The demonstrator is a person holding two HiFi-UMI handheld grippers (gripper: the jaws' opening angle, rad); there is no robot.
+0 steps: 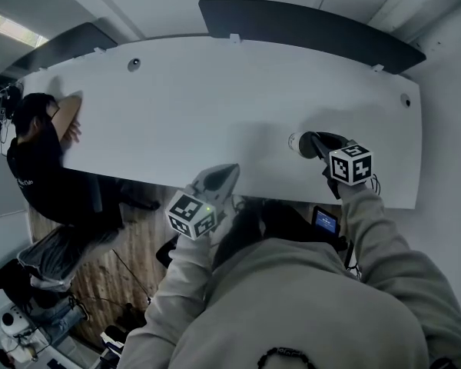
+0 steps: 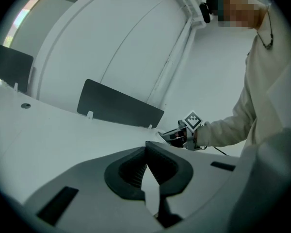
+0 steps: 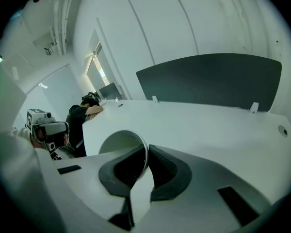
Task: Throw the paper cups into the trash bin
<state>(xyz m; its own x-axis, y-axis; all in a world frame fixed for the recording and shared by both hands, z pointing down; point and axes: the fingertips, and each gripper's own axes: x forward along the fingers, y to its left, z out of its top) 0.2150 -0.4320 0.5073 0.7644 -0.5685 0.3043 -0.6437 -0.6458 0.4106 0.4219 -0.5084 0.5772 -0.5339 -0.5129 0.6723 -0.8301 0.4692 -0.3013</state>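
Right gripper [image 3: 146, 152]: clenched on the white paper cup [image 3: 117, 147]. The cup wall is pinched at the rim between the pads, with one pad inside the mouth and the other on the outside. The cup is tipped on its side, open mouth facing back toward the camera and to the left in the right gripper view. In the head view the cup sits at the tip of the right gripper, over the right-hand part of the long white desk [image 1: 215, 106], back from the front edge. Can't tell whether it touches the desktop or is clear of it. Left gripper [image 2: 146, 147]: jaws closed tip to tip, nothing between them, only bare desk showing through the gap lower down. In the head view it is at the desk's front edge, left of the right gripper and well apart from the cup, with its black-and-white marker cube [image 1: 190, 215] toward the person holding it. Both grippers are held by arms in light grey sleeves [image 1: 384, 244]. A dark curved partition panel [image 1: 307, 21] stands along the far edge of the desk, and a second one is at the left end. A person in dark clothes [image 1: 38, 152] sits at the left end, head down on an arm resting on the desk. Wooden floor [image 1: 115, 260] shows below the front edge.
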